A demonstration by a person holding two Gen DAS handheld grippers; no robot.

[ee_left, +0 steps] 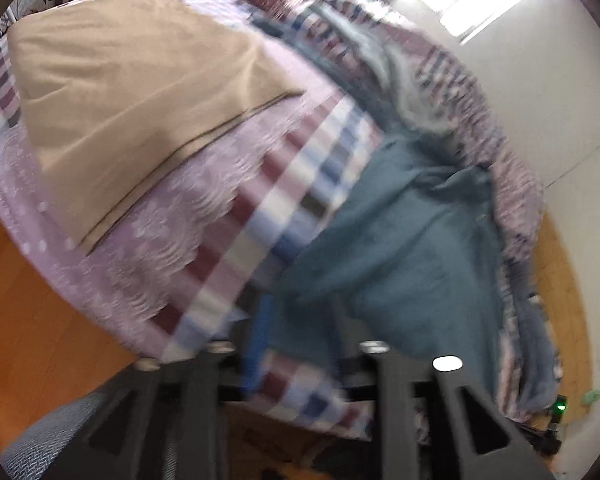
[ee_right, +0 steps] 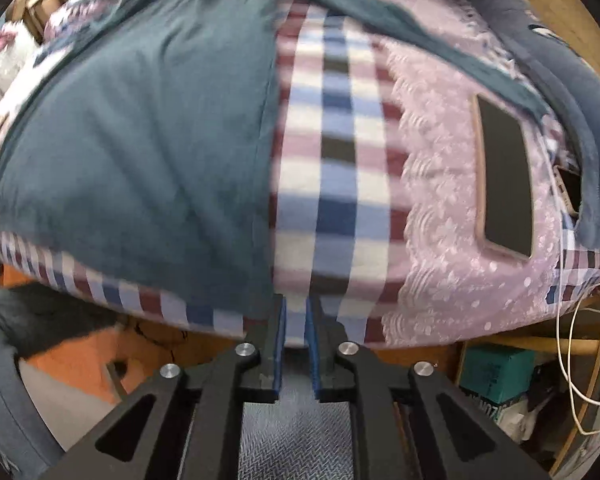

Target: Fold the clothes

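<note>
A teal garment (ee_right: 140, 140) lies spread on a bed with a plaid sheet (ee_right: 336, 184); its straight right edge runs down to the bed's front edge. My right gripper (ee_right: 296, 320) sits at that edge beside the garment's lower corner, its blue pads a narrow gap apart with only plaid sheet showing between them. In the blurred left wrist view the same teal garment (ee_left: 400, 240) is rumpled. My left gripper (ee_left: 300, 328) has its fingers spread wide at the hem, and cloth covers the right fingertip. A folded tan garment (ee_left: 132, 100) rests farther up the bed.
A dark phone (ee_right: 504, 176) lies on the pink lace cover (ee_right: 440, 208), with a second phone (ee_right: 570, 192) half under a grey-blue fleece (ee_right: 580, 100). A white cable (ee_right: 572, 360) and a teal box (ee_right: 496, 372) sit below the bed's right side. Orange floor (ee_left: 28, 300) surrounds the bed.
</note>
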